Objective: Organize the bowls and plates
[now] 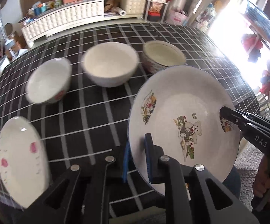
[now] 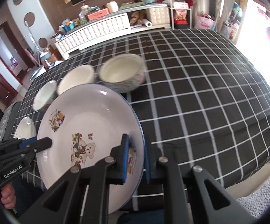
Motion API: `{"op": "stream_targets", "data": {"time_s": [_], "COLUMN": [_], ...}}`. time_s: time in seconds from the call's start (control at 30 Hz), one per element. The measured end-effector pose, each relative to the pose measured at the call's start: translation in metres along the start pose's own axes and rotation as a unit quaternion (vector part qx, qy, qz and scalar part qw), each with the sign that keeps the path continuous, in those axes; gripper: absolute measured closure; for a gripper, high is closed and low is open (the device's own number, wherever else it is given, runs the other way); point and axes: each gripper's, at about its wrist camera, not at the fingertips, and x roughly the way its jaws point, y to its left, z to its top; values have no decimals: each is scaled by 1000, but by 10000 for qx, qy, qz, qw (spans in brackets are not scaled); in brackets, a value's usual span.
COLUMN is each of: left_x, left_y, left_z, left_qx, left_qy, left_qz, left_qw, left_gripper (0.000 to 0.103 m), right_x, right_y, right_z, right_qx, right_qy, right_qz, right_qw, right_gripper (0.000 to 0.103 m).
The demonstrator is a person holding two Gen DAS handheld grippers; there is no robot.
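A large white plate (image 1: 183, 115) (image 2: 90, 121) with a blue rim and bear pictures hangs tilted above the black checked tablecloth. My left gripper (image 1: 136, 157) (image 2: 46, 143) is shut on its left rim, blue pads on both faces. The right gripper (image 2: 136, 161) (image 1: 227, 116) is shut on the opposite rim. Behind the plate stand three bowls in a row: a small red-patterned one (image 1: 48, 81) (image 2: 44, 95), a plain white one (image 1: 109, 64) (image 2: 76, 80) and a patterned one (image 1: 163, 56) (image 2: 123, 72). A small pink-flowered plate (image 1: 21, 160) (image 2: 25, 127) lies at the near left.
The checked tablecloth (image 2: 200, 102) stretches bare to the right of the bowls, with its edge dropping off at the right and front. A white cabinet (image 2: 101, 28) loaded with clutter stands beyond the table's far side. A hand (image 2: 8, 197) holds the left gripper's handle.
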Motion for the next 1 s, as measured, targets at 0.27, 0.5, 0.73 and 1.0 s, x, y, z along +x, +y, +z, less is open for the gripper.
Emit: {"op": "stream_targets", "data": {"time_s": [0.27,0.5,0.73,1.0], "left_x": [-43,-67,-84,-92], "left_y": [65,119,173,217], "left_z": [-26,-50,-73,-84], "left_qx": [-414,-703,-1195,-1486], "left_qy": [-239,-280,-325,-279], "left_qz": [175,454,706,882], "left_qw": [9987,9961,9898,9846], "left_gripper": [89,89,89,89], "right_x": [0,16,33,58], "right_y": [65,122,177,211], "right_z": [-1,-5,-5,-3], "right_qx": [-361,-617,-970,-1148], "right_qy": [-22,90,208,368], "right_qz": [197,476,632,841], "right_qw": [9992,9969,9931,9891], "right_gripper": [84,84,84,84]}}
